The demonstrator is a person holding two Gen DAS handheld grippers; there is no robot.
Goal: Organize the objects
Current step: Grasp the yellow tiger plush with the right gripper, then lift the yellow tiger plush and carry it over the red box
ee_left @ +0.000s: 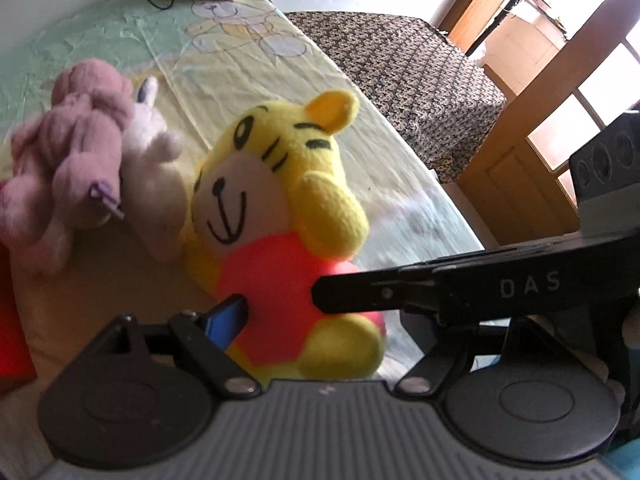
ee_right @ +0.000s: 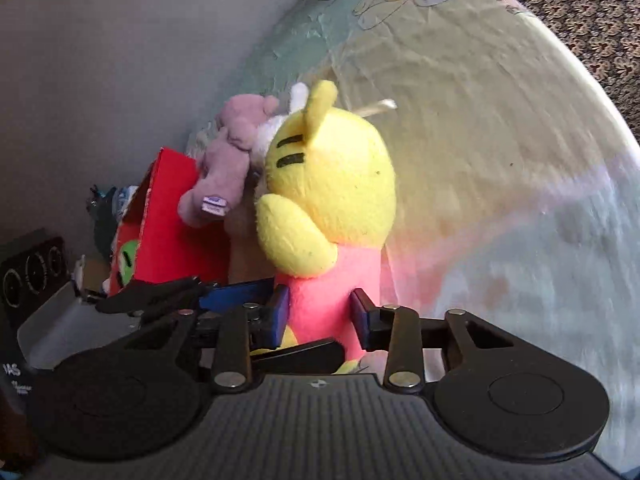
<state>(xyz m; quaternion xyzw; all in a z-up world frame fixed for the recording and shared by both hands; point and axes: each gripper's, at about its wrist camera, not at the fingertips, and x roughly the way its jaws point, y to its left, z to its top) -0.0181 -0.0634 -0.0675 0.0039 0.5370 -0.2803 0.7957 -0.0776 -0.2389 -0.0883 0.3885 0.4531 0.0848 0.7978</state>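
Through the left wrist view: yellow tiger plush [ee_left: 280,208] upright on the bedsheet [ee_left: 248,68], pink plush [ee_left: 68,156] lying just beside. Left gripper [ee_left: 276,306] clenched on the tiger's red body, one blue pad [ee_left: 226,320] pressing its side. From the right wrist view: right gripper [ee_right: 320,314] likewise clamped on the tiger plush's [ee_right: 332,184] pink-red torso, red box [ee_right: 176,228] standing left, touching the pink plush [ee_right: 224,168].

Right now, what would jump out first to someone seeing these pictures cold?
The yellow tiger plush in its bright red shirt sits on the bed sheet, pinched at the body by both the left gripper and the right gripper. Just behind it lies a pink plush, beside a red box.
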